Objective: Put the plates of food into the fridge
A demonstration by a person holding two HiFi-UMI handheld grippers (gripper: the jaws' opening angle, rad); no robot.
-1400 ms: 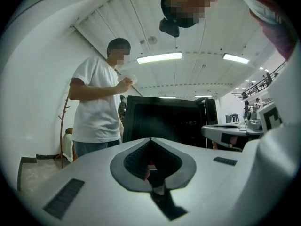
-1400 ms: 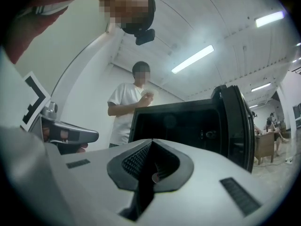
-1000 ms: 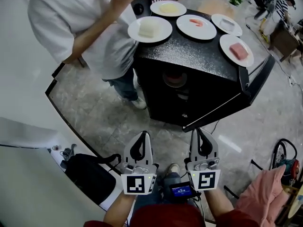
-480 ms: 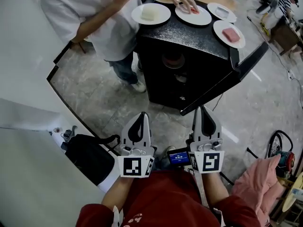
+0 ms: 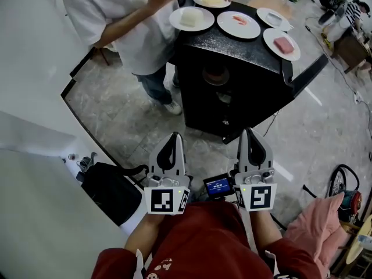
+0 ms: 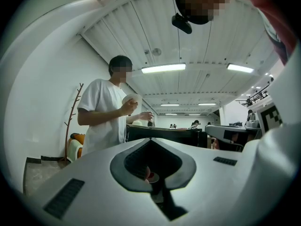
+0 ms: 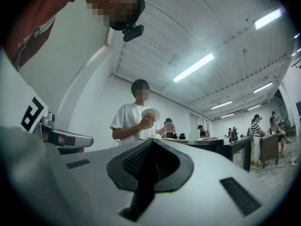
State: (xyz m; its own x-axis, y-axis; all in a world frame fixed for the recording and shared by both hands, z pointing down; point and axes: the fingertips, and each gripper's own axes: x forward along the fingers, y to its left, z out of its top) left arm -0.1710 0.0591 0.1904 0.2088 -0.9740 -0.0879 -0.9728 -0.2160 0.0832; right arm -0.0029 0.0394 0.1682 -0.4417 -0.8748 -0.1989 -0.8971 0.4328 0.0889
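Several white plates of food stand on top of a black fridge (image 5: 244,92), whose door (image 5: 305,77) hangs open to the right. Among them are a white block (image 5: 192,17), a pink slab (image 5: 282,43) and an orange piece (image 5: 238,23). A dish (image 5: 216,73) shows inside the fridge. My left gripper (image 5: 172,139) and right gripper (image 5: 250,133) are side by side, well short of the fridge, both shut and empty. In the left gripper view the gripper (image 6: 150,142) points level at the fridge top; the right gripper (image 7: 150,144) does the same.
A person in a white shirt (image 5: 125,22) stands at the fridge's left, hands over the far plates, holding a bowl (image 7: 150,113). A black bag (image 5: 107,193) lies on the floor at left, pink cloth (image 5: 317,231) at right. A small screen (image 5: 218,185) sits between my grippers.
Both grippers have risen a little, still shut. The fridge has shifted up in the head view. The person's hand left the orange-food plate and went to the far plate.
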